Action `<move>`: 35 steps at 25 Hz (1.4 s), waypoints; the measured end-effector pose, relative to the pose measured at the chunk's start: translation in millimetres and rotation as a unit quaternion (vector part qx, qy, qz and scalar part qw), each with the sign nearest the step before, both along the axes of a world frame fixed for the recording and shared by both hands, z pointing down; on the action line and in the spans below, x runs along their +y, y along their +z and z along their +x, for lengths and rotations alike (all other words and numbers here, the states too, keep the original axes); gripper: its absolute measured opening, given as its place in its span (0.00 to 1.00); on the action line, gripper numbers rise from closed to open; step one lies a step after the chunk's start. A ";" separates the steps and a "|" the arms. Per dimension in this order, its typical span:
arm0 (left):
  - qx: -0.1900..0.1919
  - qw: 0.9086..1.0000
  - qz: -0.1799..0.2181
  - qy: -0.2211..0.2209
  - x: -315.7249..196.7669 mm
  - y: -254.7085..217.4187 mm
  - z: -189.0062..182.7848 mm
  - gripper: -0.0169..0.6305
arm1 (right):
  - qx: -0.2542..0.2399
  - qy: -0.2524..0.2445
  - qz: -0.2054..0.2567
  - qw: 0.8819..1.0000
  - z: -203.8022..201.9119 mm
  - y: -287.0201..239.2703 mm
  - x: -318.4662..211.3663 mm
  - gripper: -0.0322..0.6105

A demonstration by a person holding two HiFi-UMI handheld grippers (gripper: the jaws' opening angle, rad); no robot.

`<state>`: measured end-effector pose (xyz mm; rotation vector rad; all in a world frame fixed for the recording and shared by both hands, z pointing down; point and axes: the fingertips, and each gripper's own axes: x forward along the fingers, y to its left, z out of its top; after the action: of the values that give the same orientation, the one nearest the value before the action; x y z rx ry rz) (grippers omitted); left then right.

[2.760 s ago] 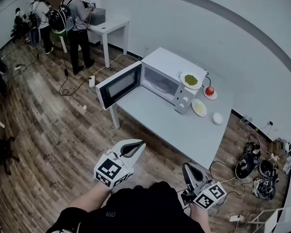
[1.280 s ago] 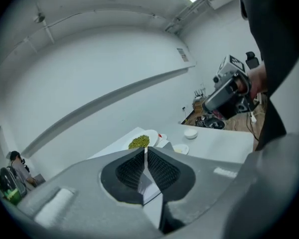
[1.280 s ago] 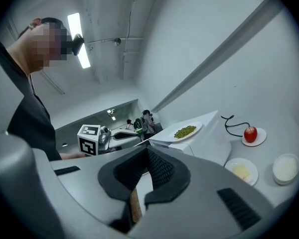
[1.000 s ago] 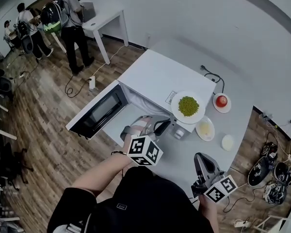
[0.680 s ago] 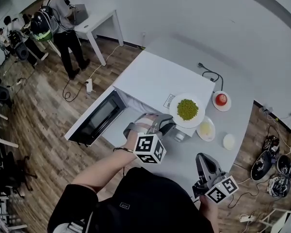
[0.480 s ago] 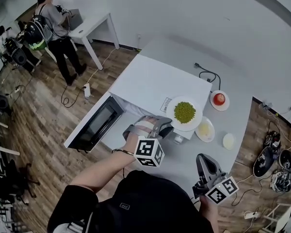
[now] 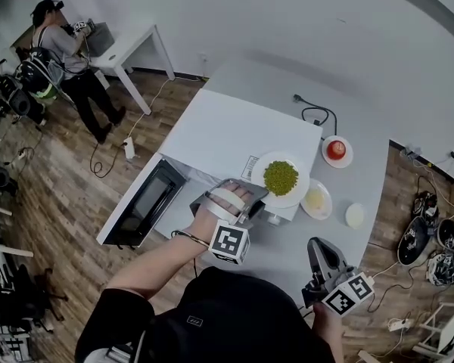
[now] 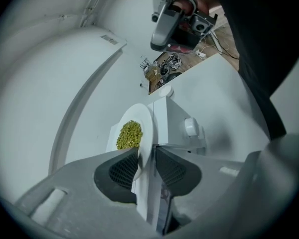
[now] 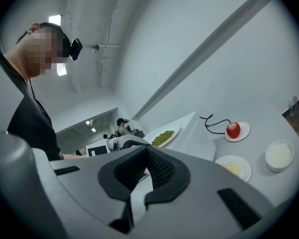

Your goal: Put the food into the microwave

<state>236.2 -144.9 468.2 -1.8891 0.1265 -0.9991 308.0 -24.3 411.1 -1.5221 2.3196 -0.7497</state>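
Observation:
A white plate of green peas [image 7: 280, 178] sits on top of the white microwave [image 7: 227, 131], whose door [image 7: 140, 203] hangs open to the left. My left gripper [image 7: 251, 195] reaches the plate's near rim. In the left gripper view its jaws [image 8: 147, 166] have just been opening and straddle the rim of the plate [image 8: 139, 128], one above and one below, with a gap on the lower side. My right gripper [image 7: 315, 246] hovers over the table's near edge, shut and holding nothing. In the right gripper view the peas [image 9: 163, 137] lie ahead of it.
On the table [image 7: 287, 248] right of the microwave stand an apple on a saucer [image 7: 336, 150], a plate of pale food [image 7: 315, 200] and a small white bowl [image 7: 354, 215]. A black cable [image 7: 312, 114] lies behind. People stand by a far table [image 7: 129, 48]. Gear litters the floor [image 7: 431, 240].
My left gripper moved from in front of the microwave opening up to the pea plate's rim, rolled over, and its jaws parted around it. The right gripper stayed low near the table edge.

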 end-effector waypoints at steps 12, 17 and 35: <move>0.041 0.999 0.017 0.014 19.0 -15.9 -8.1 0.11 | -0.006 -0.012 -0.001 1.000 0.7 0.2 0.3 0.06; 0.075 0.997 0.034 0.001 22.8 -37.3 -15.1 0.05 | -0.007 -0.027 -0.001 1.000 -8.6 0.0 4.6 0.06; 0.066 0.986 0.117 -0.097 45.1 -61.0 -78.1 0.05 | -0.013 -0.104 -0.001 0.995 -36.6 7.8 26.8 0.06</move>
<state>158.2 -99.8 407.2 -1.7475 0.4943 -0.9428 271.3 2.5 418.9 -1.2767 2.4848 -0.8148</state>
